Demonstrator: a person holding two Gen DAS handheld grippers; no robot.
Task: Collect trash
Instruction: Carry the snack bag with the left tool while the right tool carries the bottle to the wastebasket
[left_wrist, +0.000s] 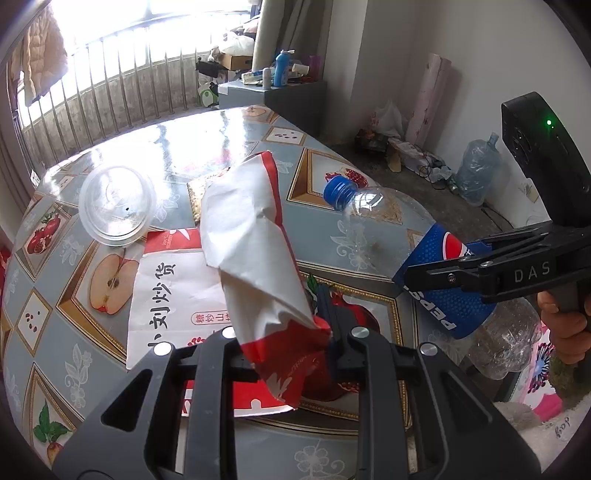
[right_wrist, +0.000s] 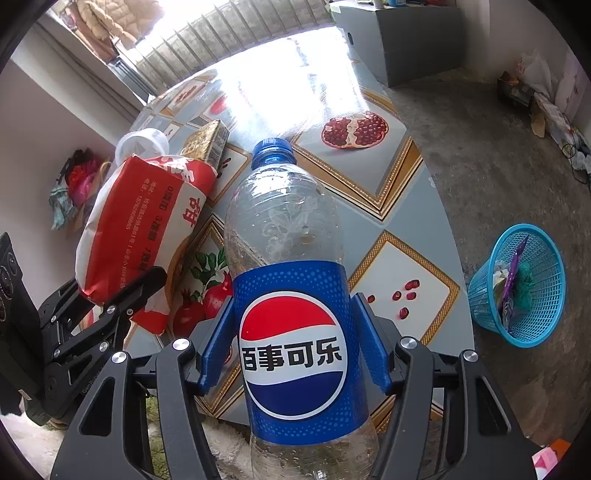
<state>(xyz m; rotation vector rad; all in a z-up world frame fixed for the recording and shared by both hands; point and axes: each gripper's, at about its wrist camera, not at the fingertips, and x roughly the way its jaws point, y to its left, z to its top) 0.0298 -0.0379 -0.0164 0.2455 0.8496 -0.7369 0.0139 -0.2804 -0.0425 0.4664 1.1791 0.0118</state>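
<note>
In the right wrist view, the right claw (right_wrist: 295, 354) is clamping its blue pads on the label of the empty Pepsi bottle (right_wrist: 291, 280), holding it off the table (right_wrist: 406, 206) with its long axis running from 6 o'clock up to the blue cap at 12 o'clock. The left claw (left_wrist: 327, 332) is pinching shut on the red end of a crumpled red-and-white paper bag (left_wrist: 255, 240), which is stretching away toward 11 o'clock above a flat printed bag (left_wrist: 166, 280) lying on the table. Farther out at 10 o'clock a clear plastic cup (left_wrist: 117, 205) is resting on its side. The blue mesh waste basket (right_wrist: 517, 284) is sitting on the floor at 3 o'clock of the right claw, past the table edge, so the right hand looks nearer to it, and dropping the bottle there is probably the coming move.
</note>
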